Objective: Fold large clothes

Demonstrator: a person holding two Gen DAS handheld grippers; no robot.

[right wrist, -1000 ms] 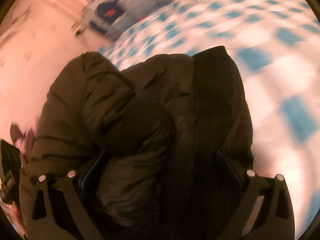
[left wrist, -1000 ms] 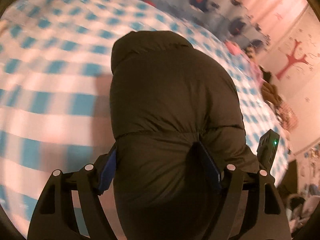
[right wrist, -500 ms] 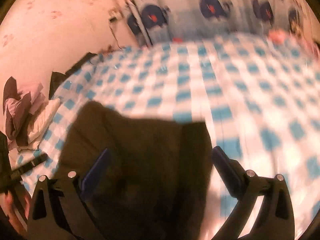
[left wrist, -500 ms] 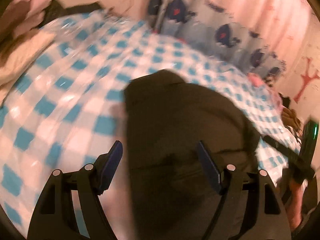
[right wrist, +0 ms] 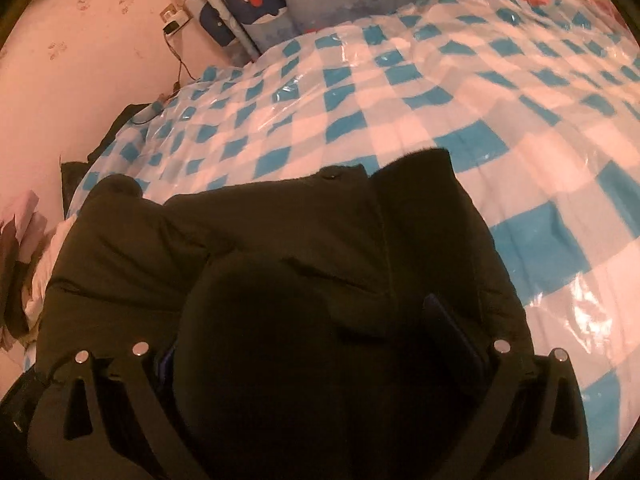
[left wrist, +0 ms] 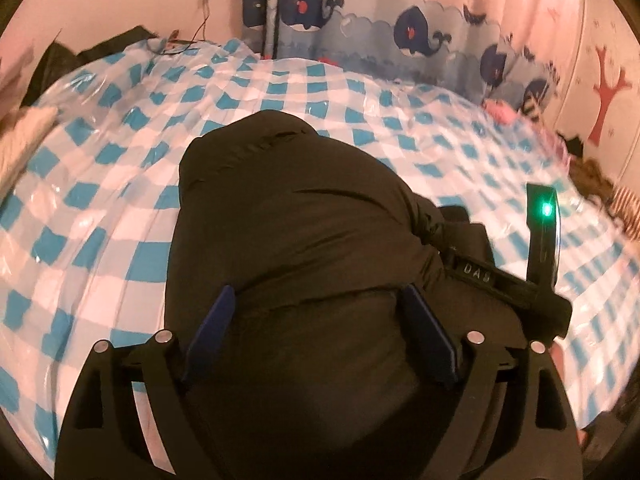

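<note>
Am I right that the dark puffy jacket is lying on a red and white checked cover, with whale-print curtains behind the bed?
Not quite: the cover under the dark puffy jacket is blue and white checked, as both wrist views show. The whale-print curtains do hang behind the bed.

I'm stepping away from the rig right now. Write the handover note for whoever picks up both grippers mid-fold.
Left gripper: jaws opening, wide astride the dark puffy jacket; its pads do not visibly pinch the fabric.
Right gripper: jaws wide around a thick bunch of the same jacket; too dark there to tell whether it grips.
Jacket: bundled into a compact mound on the blue-and-white checked bed cover, its snap button on top in the right wrist view.
Done: the jacket looks gathered in on itself.
Left: probably let go, check the bundle holds its shape, and tidy any edge that sticks out.
</note>
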